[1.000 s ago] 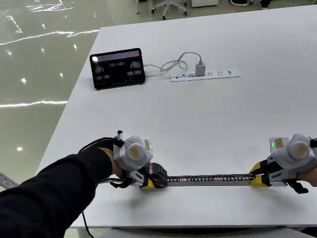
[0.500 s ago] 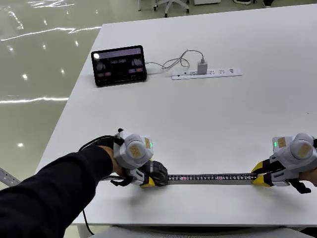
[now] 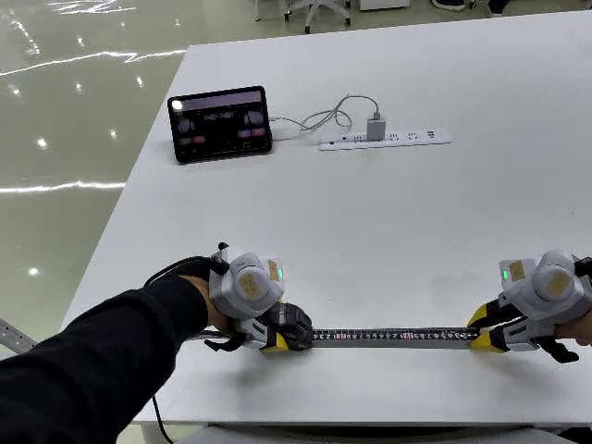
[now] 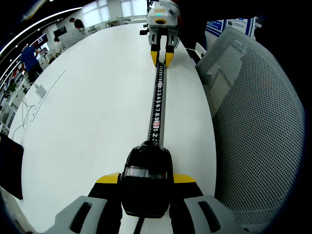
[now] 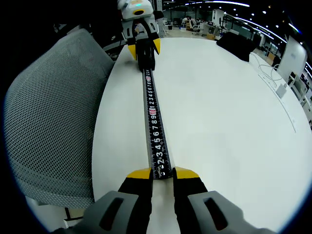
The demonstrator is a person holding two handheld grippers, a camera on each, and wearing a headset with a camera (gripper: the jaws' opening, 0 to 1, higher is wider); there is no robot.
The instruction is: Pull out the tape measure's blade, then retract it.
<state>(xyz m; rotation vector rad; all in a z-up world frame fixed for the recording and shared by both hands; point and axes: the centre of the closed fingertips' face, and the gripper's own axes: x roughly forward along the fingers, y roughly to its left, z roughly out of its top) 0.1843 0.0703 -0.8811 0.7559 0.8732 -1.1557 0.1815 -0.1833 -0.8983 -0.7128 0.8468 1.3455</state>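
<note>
Tape measure (image 4: pixel 147 165), a black case with a small grey panel on top, sits clamped between the yellow-tipped jaws of the left gripper (image 4: pixel 146 178), at the near edge of the white bench (image 3: pixel 416 213). Its blade (image 5: pixel 155 131) is drawn out and lies flat on the bench. It runs straight from the mouth of the case to the right gripper (image 5: pixel 163 174), whose jaws are closed on the blade's free end, pinching it from both sides. The blade is dark with pale numerals. In the right gripper view the digits 2 to 9 read upward from the jaws, followed by a red mark; the numbering beyond is too small to read. Any marking on the case's grey panel is too blurred to read. In the head view the two grippers sit well apart, with the blade straight between them.
</note>
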